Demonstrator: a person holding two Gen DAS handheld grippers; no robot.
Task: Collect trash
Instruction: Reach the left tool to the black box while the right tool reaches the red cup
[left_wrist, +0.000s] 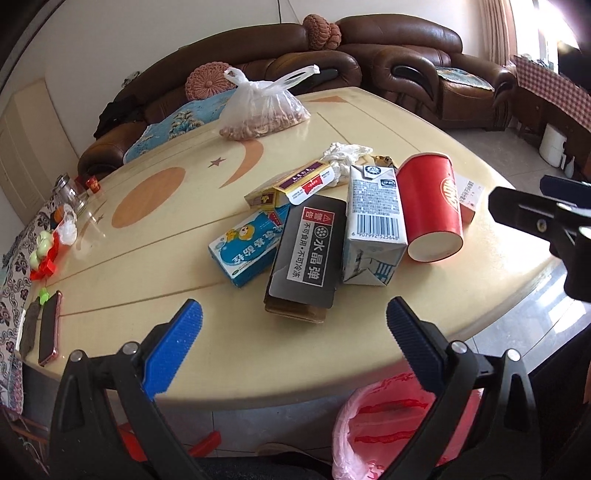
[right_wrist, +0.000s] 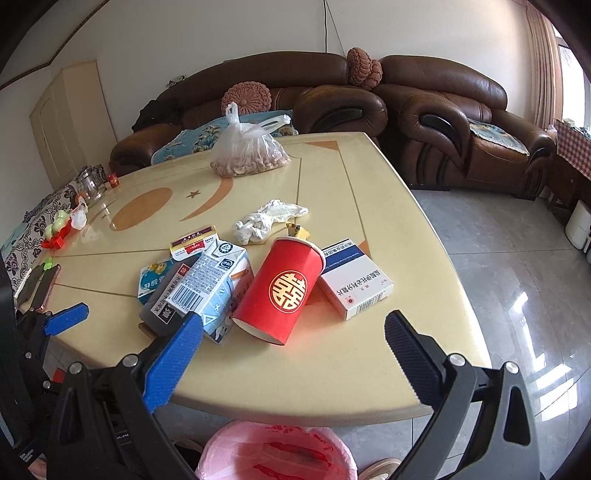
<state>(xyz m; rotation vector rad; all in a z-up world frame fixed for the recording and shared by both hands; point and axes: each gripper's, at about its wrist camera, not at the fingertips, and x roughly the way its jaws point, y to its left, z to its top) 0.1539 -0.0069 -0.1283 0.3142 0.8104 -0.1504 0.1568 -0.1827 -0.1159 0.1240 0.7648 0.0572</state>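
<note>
Clearly nothing is collected yet: both the left gripper (left_wrist: 294, 321) and right gripper (right_wrist: 293, 332) hover spread wide and empty at the near edge of the surface (right_wrist: 332, 373). Trash sits clustered near that edge, a tipped red paper cup (right_wrist: 282, 293), milk carton (right_wrist: 212, 286) and black box (left_wrist: 304, 254), directly above the pink-lined bin (right_wrist: 277, 454) for short drops.

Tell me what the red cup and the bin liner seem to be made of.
Red cup: probably coated paper, with a matte wall, a rolled rim and a printed gold emblem.
Bin liner: thin pink plastic film, translucent and wrinkled, with red print.
</note>
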